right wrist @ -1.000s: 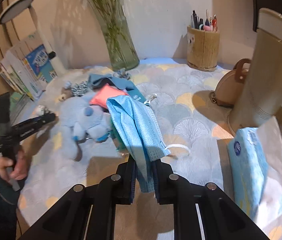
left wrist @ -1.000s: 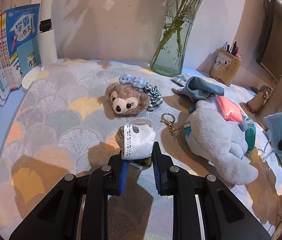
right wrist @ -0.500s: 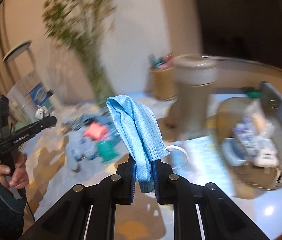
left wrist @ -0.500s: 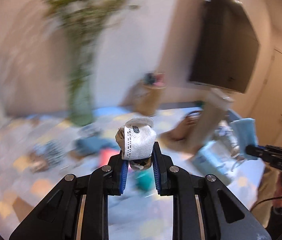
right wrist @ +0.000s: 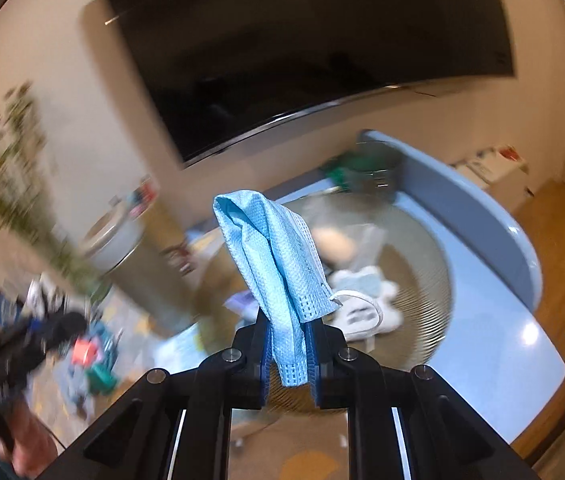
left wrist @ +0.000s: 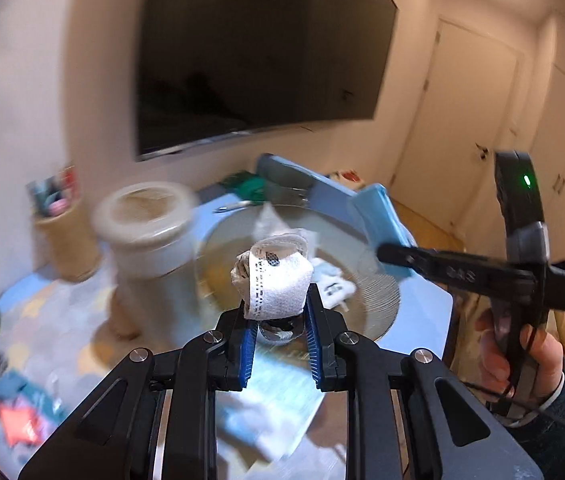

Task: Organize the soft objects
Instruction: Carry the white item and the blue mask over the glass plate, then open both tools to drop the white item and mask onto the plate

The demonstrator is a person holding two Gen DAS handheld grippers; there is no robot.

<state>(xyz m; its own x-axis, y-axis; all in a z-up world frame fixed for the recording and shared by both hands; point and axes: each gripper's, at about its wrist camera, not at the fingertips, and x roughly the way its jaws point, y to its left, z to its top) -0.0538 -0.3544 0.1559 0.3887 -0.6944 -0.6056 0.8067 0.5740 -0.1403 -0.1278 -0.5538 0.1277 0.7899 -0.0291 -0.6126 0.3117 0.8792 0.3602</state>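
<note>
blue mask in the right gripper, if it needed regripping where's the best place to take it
Take the blue mask by the bunched fold just above the right gripper, coming from above. The cloth stands up and drapes over there, thick enough to pinch; the thin white ear loop dangling rightward would likely slip.

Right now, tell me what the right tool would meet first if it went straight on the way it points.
Probably the round woven basket on the table, likely the white soft things lying in it. The right tool, shut on the blue mask, aims down at it; blur leaves depth uncertain.
</note>
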